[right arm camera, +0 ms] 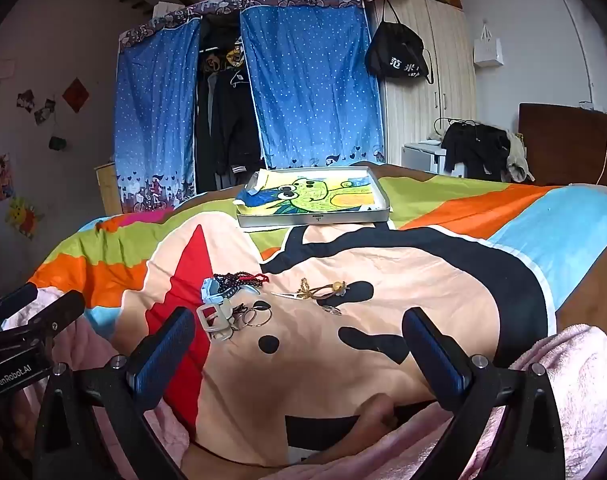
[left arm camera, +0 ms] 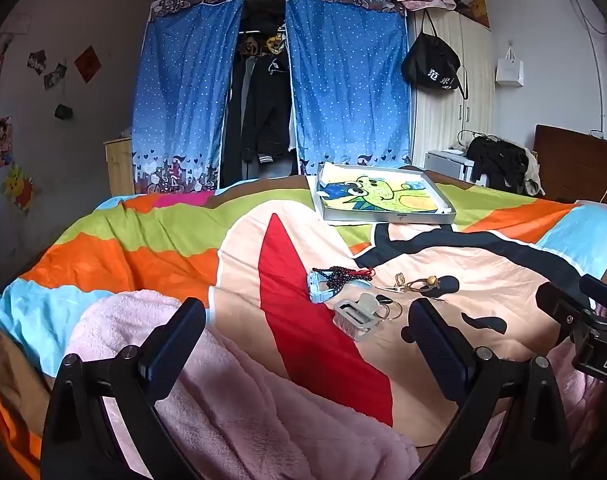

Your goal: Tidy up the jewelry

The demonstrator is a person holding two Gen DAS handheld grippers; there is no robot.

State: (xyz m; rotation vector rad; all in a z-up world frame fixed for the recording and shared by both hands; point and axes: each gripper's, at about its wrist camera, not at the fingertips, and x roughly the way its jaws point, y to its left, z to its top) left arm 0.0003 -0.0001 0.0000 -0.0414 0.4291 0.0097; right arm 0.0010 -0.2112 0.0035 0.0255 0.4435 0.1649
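Soft, even daylight fills both views, and the bright quilt (left arm camera: 175, 256) shows no glare. Shadows stay faint, only a dim patch in the open gap of the blue curtain wardrobe (right arm camera: 315, 80). Heavy fisheye bending curves the walls around that wardrobe, corners go black, and fine detail looks slightly smeared.

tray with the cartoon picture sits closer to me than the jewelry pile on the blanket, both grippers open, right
Not quite. The tray lies beyond the jewelry pile, farther from the cameras, as the right wrist view shows. The rest holds: the left hand-held gripper and right hand-held gripper are both open, and the pile lies on the blanket.
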